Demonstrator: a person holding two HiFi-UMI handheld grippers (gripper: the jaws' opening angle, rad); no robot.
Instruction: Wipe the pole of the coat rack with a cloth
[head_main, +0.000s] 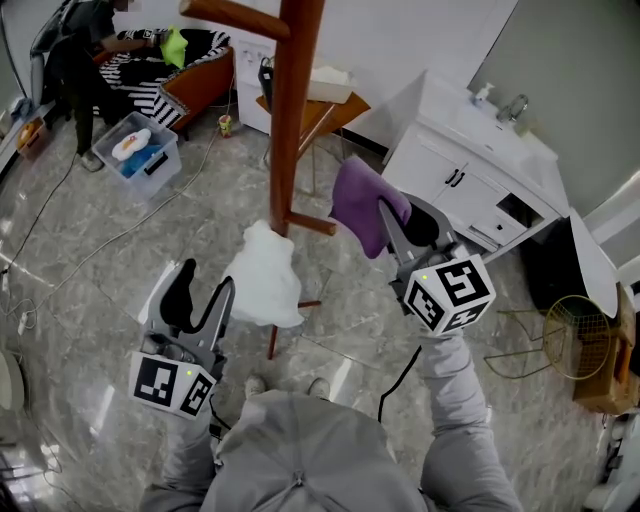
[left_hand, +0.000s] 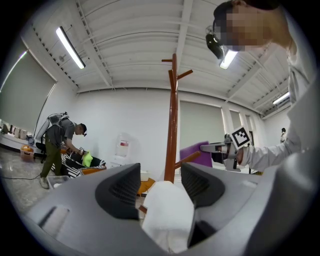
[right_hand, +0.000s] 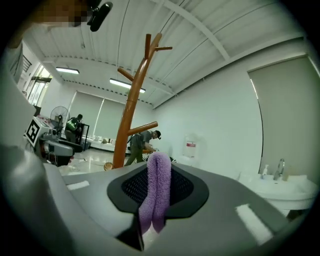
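Head view, floor: grey marble-look tiles (head_main: 90, 230) fill most of my steep downward look.
Vanity cabinet: white vanity cabinet (head_main: 470, 170) with a basin, upper right of the frame, well apart from the job.
Coat rack pole: brown wooden coat rack pole (head_main: 293, 110), from top centre down to mid frame, upright between my two grippers. A lower peg (head_main: 312, 222) sticks out toward the right of the frame.
White cloth: bunched white cloth (head_main: 265, 275) at centre, just beside the low part of the pole. I can't tell whether it touches the wood.
Purple cloth: folded purple cloth (head_main: 362, 205), right of centre, near the peg's tip but apart from the pole.
Left gripper: left gripper (head_main: 207, 278), lower left. Its jaws stand moderately apart and clamp the thick white wad between them.
Right gripper: right gripper (head_main: 400, 222), right of centre. Its jaws are pinched narrow on the purple fold.
Progress: I judge that both cloths are in hand and brought up to the pole, with no clear wiping contact yet. By my reading the whole length of the pole is left to wipe.
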